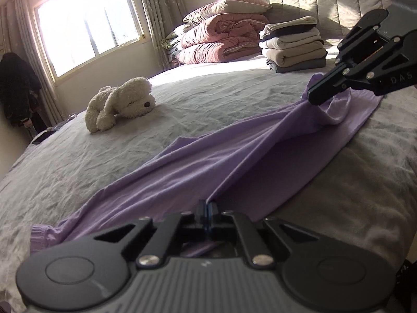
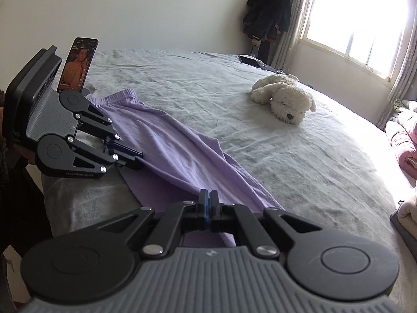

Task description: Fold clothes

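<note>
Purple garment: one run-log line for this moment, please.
left gripper: shut on purple garment | right gripper: shut on it | garment stretched across bed

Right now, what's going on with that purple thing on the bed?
A person is folding laundry with a hand-held gripper in each hand. The left hand-held gripper and the right hand-held gripper are each shut on one end of a lilac garment, which runs between them along the near edge of the grey bed. It is not yet folded. A stack of folded clothes sits by the headboard, and a white plush dog lies further out on the bed.
</note>
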Motion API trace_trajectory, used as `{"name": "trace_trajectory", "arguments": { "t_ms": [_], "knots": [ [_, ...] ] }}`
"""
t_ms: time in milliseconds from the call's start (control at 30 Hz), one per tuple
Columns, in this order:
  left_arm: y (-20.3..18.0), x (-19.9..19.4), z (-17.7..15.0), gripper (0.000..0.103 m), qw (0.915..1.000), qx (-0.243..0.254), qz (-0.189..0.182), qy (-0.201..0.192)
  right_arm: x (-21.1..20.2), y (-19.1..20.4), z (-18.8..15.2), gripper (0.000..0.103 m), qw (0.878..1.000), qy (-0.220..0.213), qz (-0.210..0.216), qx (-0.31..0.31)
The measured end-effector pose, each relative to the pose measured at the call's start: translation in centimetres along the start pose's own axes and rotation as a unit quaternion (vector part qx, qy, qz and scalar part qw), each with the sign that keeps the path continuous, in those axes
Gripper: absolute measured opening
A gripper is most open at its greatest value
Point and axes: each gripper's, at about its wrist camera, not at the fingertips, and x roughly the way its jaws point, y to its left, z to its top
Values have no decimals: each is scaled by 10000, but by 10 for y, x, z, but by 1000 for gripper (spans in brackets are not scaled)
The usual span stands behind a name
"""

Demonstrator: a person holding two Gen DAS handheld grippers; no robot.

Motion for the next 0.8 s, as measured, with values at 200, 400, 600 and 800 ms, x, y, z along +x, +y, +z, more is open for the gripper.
{"name": "trace_trajectory", "arguments": {
  "t_ms": [200,400,600,800],
  "knots": [
    [6,-22,-2,1,9991,287,-246,-216,0,-3,-7,0,9998,131,143,76],
    [1,-18,-15,1,9970,574,-507,101,10,-3,-14,0,9987,386,241,208],
    [16,-17,-14,18,9957,22,-917,102,23,-15,-7,12,9960,489,328,676],
    [35,-20,-14,42,9905,-559,-1252,-65,41,-38,6,15,9876,554,508,1379]
  ]
}}
